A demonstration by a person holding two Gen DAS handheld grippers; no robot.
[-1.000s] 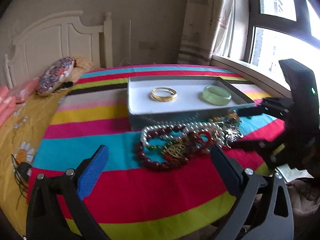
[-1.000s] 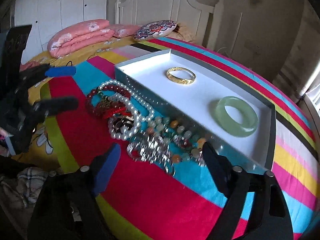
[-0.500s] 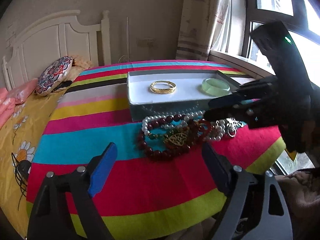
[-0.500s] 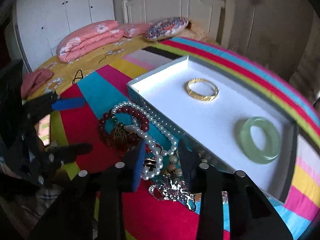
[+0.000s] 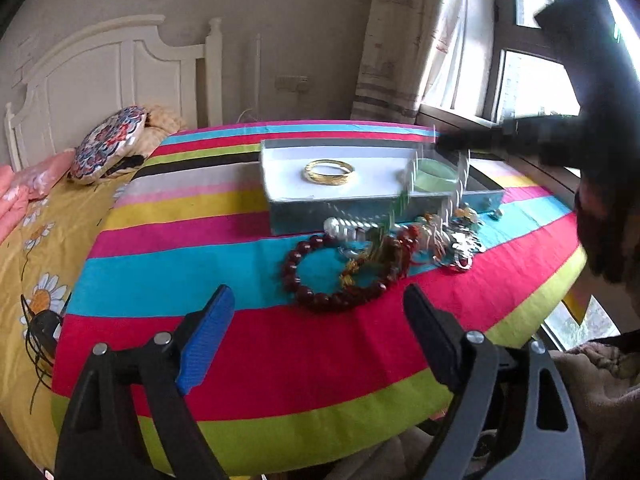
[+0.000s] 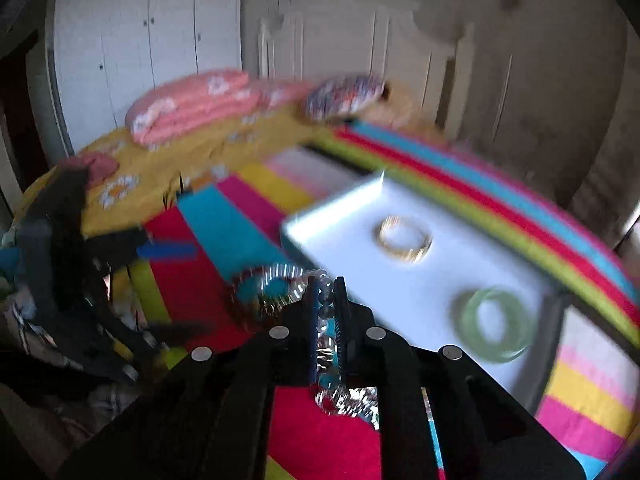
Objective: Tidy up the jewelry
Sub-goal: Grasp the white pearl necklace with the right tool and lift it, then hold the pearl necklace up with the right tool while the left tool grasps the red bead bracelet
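Observation:
A white tray (image 5: 288, 168) on the striped cloth holds a gold bangle (image 5: 329, 172) and a green jade bangle (image 5: 434, 171). In front of it lie a dark red bead bracelet (image 5: 316, 276), a silver piece (image 5: 460, 246) and tangled beads. My right gripper (image 6: 328, 300) is shut on a pearl necklace (image 6: 325, 290) and holds it above the pile; the strand hangs blurred in the left wrist view (image 5: 436, 184). My left gripper (image 5: 320, 332) is open and empty, near the table's front edge.
The round table (image 5: 240, 360) stands beside a bed with a yellow sheet (image 5: 24, 248), pink pillows (image 6: 192, 104) and a patterned cushion (image 5: 108, 142). A window and curtain (image 5: 404, 40) are at the right. The tray also shows in the right wrist view (image 6: 360, 216).
My right gripper closed on the pearl necklace and lifted it off the pile, toward the tray. My left gripper drew back a little and stayed open.

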